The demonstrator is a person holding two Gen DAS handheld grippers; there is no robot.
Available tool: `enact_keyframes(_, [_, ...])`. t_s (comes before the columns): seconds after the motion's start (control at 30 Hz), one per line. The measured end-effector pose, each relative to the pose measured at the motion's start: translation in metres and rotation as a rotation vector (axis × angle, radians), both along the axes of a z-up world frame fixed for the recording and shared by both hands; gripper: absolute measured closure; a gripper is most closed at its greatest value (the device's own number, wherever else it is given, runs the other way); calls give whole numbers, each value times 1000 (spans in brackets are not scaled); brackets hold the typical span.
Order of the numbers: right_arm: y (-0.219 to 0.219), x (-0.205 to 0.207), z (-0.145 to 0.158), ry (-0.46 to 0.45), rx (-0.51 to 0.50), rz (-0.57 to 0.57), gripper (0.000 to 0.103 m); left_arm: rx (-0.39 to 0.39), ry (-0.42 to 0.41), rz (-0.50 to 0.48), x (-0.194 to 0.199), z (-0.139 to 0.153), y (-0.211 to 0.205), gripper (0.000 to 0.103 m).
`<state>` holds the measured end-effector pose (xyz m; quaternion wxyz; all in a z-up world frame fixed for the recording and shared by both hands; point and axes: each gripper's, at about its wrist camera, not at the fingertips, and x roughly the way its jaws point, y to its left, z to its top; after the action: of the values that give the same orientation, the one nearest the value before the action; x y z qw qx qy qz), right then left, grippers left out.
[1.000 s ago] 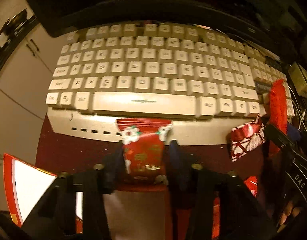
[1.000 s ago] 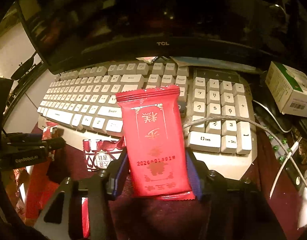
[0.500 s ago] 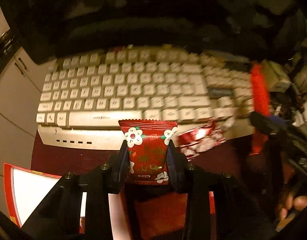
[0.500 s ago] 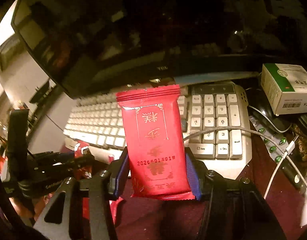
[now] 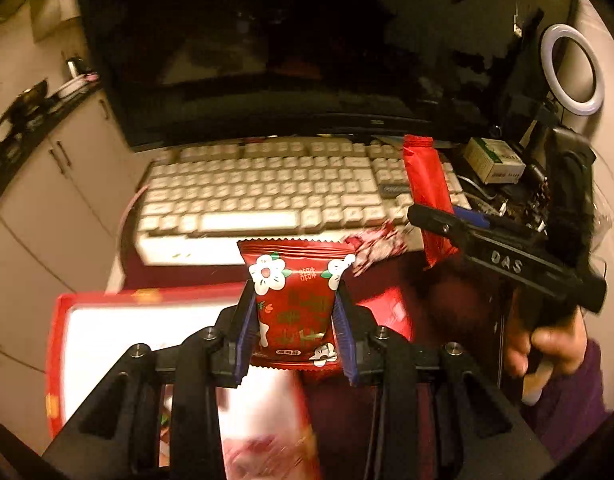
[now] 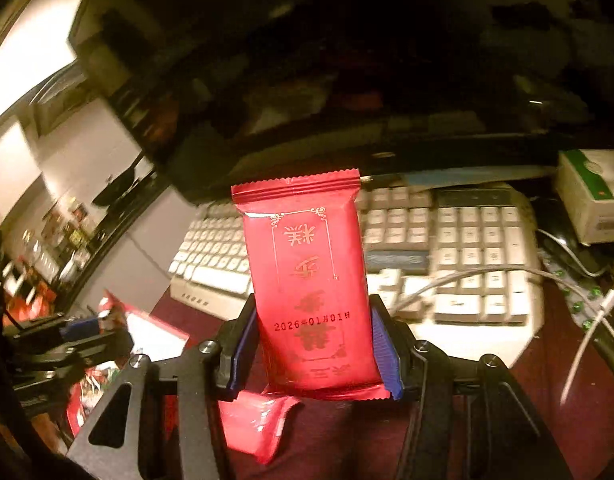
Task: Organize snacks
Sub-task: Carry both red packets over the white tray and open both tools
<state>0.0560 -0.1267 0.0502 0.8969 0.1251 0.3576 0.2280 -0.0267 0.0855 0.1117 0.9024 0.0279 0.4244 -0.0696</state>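
Above the dark red desk (image 5: 447, 296), in front of a white keyboard (image 5: 267, 196), both grippers carry snacks. Left gripper (image 5: 295, 332): blue pads clamped on both sides of a small red packet with white flowers (image 5: 295, 300), upright, serrated top edge up, held clear of the desk. Under and left of it sits a red box with a white inside (image 5: 119, 336); whether the packet is over the box or just beside its near edge, can't tell. Blurred pinkish wrapper (image 5: 267, 432) low in the left wrist view, too smeared to identify.

Right gripper (image 6: 315, 344): pads pressed on the lower part of a long plain red packet (image 6: 311, 288) with gold print and a date stamp, upright, its top against the dark monitor (image 6: 347, 80). Another red wrapper (image 6: 255, 424) lies below it on the desk. In the left wrist view the same long packet shows to the right over the keyboard's end, with a hand (image 5: 547, 344) on the black handle.

One patterned red-white packet (image 5: 377, 244) lies at the keyboard's front edge. A green-white carton (image 6: 595, 192) and white cables (image 6: 587, 320) sit right of the keyboard. Ring light (image 5: 573, 70) far right
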Motion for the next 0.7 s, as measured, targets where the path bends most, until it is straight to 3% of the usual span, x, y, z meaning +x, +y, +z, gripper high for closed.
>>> enact_keyframes(0.17, [31, -13, -1, 6, 5, 112, 50, 28, -42, 87, -45, -2, 47, 70])
enact_keyframes(0.3, [58, -29, 2, 0, 15, 220, 51, 18, -25, 160, -61, -15, 81, 70])
enact_keyframes(0.7, [172, -73, -7, 81, -50, 506, 50, 27, -8, 252, -57, -41, 122, 70])
